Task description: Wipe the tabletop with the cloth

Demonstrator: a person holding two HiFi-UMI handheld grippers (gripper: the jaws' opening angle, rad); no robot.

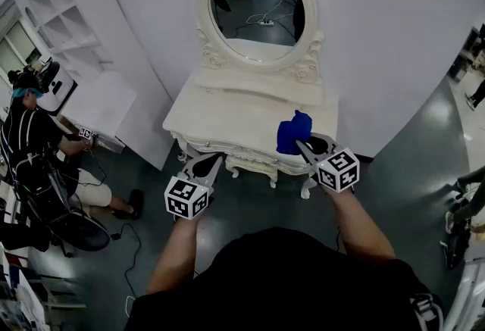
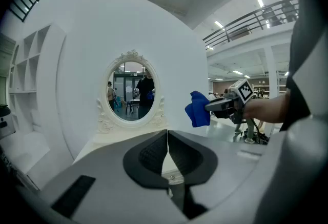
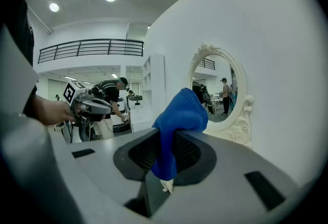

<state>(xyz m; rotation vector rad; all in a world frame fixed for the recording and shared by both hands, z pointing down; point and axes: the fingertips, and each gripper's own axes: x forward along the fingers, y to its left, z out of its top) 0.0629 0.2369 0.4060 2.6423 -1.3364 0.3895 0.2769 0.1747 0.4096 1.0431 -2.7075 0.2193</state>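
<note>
Blue cloth (image 3: 177, 125) is clamped between the jaws of the right gripper (image 3: 166, 154), bunched ahead of them above the right front of the white tabletop (image 1: 227, 121). The left gripper (image 2: 167, 148), jaws together on nothing, hangs short of the table's front edge. Wiping appears not yet begun; the next move calls for lowering the cloth into contact, then sweeping across.
</note>
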